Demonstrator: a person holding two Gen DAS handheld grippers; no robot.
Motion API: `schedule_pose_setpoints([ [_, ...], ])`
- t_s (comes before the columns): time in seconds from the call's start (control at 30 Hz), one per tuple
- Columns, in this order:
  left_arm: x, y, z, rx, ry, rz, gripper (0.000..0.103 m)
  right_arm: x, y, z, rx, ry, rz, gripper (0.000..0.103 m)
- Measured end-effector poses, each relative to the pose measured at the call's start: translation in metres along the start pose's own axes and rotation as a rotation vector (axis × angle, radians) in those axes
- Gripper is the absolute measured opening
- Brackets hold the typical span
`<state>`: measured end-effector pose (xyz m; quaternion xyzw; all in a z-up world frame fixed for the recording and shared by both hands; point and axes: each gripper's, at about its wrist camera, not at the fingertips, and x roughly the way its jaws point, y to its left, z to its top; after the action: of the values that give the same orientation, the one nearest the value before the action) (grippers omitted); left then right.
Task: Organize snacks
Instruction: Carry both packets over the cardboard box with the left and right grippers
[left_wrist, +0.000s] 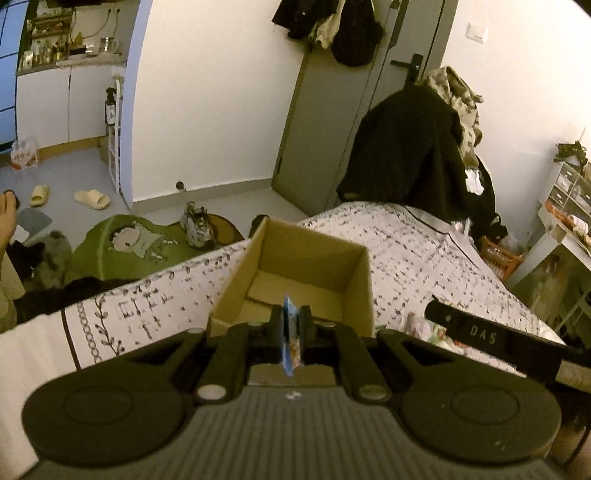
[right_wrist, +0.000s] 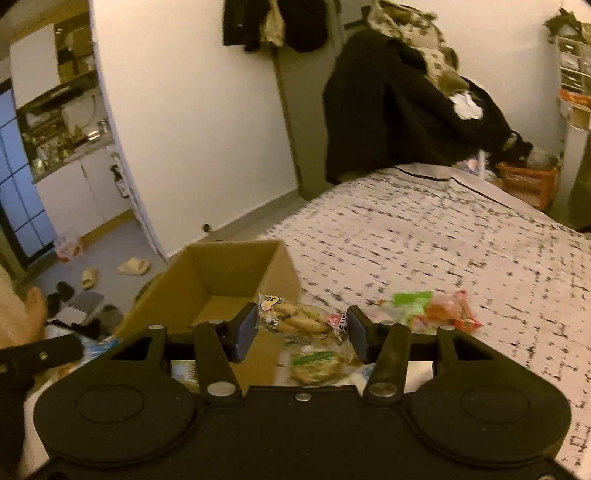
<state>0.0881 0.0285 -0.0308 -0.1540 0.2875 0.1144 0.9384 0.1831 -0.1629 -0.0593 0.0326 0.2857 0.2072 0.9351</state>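
I count one cardboard box (right_wrist: 207, 280), one flat blue packet (left_wrist: 290, 336), one clear cookie bag (right_wrist: 299, 319), and two slippers (left_wrist: 92, 199) on the floor; the loose wrappers (right_wrist: 436, 308) are too blurred to count.

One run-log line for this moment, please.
left gripper: shut on blue packet | right gripper: holds cookie bag | box: no snacks visible

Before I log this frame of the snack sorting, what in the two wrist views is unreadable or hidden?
- Thin blue snack packet in the shut left gripper, left wrist view: seen edge-on, print unreadable.
- Brown cardboard box: its near floor is hidden by the gripper body in both views.
- Clear bag of biscuits between the right gripper's fingers, right wrist view: pad contact unclear.
- Green and red wrappers: motion-blurred.
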Motion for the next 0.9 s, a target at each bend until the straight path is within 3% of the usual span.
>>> schedule_pose_setpoints([
  [0.5,0.012,0.010,0.036,0.009,-0.063,0.020,0.006,0.012,0.045,0.016,-0.015,-0.020,0.119,0.051],
  [0.77,0.031,0.016,0.049,0.016,-0.067,0.032,0.006,0.030,0.040,0.005,0.030,-0.023,0.183,0.051],
  [0.9,0.046,0.019,0.050,0.009,-0.051,0.040,0.006,0.038,0.036,-0.001,0.027,0.001,0.175,0.051],
])
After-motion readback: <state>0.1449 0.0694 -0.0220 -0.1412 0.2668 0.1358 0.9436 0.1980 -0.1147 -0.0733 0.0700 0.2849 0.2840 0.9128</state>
